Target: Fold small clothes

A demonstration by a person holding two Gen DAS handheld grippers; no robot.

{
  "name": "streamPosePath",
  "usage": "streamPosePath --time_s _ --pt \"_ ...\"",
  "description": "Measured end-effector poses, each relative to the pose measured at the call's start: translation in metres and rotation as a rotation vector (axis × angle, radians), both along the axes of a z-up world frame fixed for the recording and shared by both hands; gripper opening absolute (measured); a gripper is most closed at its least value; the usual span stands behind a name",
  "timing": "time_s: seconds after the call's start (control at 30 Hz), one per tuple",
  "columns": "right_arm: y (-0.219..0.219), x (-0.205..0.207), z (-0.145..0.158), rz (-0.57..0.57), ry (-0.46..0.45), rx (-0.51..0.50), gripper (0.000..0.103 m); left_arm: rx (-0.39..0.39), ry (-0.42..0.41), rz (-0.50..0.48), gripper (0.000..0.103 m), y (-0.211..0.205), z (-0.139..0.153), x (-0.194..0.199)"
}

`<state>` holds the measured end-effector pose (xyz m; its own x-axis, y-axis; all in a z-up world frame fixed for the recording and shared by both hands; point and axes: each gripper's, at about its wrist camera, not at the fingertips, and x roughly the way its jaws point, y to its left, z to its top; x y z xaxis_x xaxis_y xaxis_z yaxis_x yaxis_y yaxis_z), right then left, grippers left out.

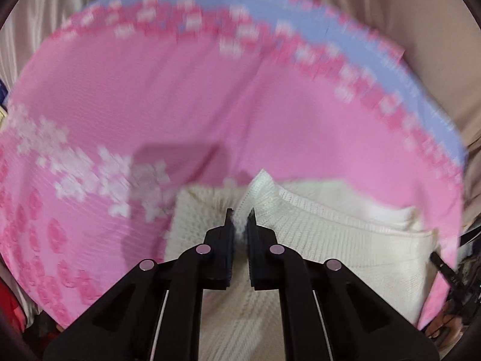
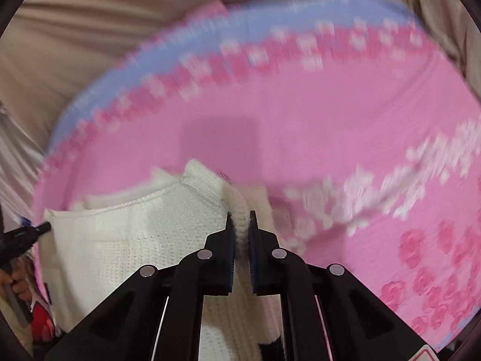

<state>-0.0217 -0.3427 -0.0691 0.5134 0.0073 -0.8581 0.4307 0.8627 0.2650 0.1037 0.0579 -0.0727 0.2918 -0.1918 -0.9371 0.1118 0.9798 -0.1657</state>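
**Onlooker1:** So, anyone watching this fold? Both grippers are clamping the same white knit garment [image 1: 324, 240] right now. The left gripper [image 1: 240, 218] is pinching a bunched bit of the knit between its narrowed fingers, and the right gripper [image 2: 240, 221] is doing the same with a thick ribbed edge. The piece is sitting on the pink floral mat [image 1: 150, 96], partly lifted at the pinched spots, with the rest bunching up underneath.

**Onlooker2:** How far along is it looking?

**Onlooker1:** Early to middle, I'm guessing. The knit is already lying in a couple of layers in both views, so some folding seems done, but it's lumpy and not a tidy packet yet. Both corners are being held up, so a fold is probably in progress. The flattening and setting aside are what's remaining. Everything's blurry, so something's moving fast.

**Onlooker2:** Any labels or brand tags?

**Onlooker1:** Nothing readable. I'm seeing a red-outlined sticker [image 2: 427, 355] at the bottom corner of the right wrist view, but it's cut off. There's a dark patch low on the knit too; I can't tell what that is.
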Motion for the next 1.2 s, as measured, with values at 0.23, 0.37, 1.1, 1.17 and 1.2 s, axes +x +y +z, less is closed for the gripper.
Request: streamPosePath --time_s 0.23,0.37,1.1,1.17,1.2 --pt "0.028 -0.037 0.050 -0.158 -0.096 -0.079 0.018 0.010 -0.025 -0.047 0.025 0.001 0.015 -0.005" --pt "0.094 -0.038 0.075 0.088 -0.171 -0.082 0.018 -0.031 -0.139 -0.036 0.055 0.010 0.059 -0.044" --pt "0.102 -0.072 0.013 0.238 0.053 -0.078 0.011 0.120 -0.016 -0.169 0.051 -0.004 0.020 -0.129" --pt "0.119 -0.059 -0.015 0.289 0.149 -0.108 0.011 0.153 0.023 -0.187 0.051 -0.007 0.007 -0.130" --pt "0.120 -0.059 -0.017 0.284 0.124 -0.125 0.010 0.154 0.034 -0.179 0.051 -0.005 0.004 -0.131"
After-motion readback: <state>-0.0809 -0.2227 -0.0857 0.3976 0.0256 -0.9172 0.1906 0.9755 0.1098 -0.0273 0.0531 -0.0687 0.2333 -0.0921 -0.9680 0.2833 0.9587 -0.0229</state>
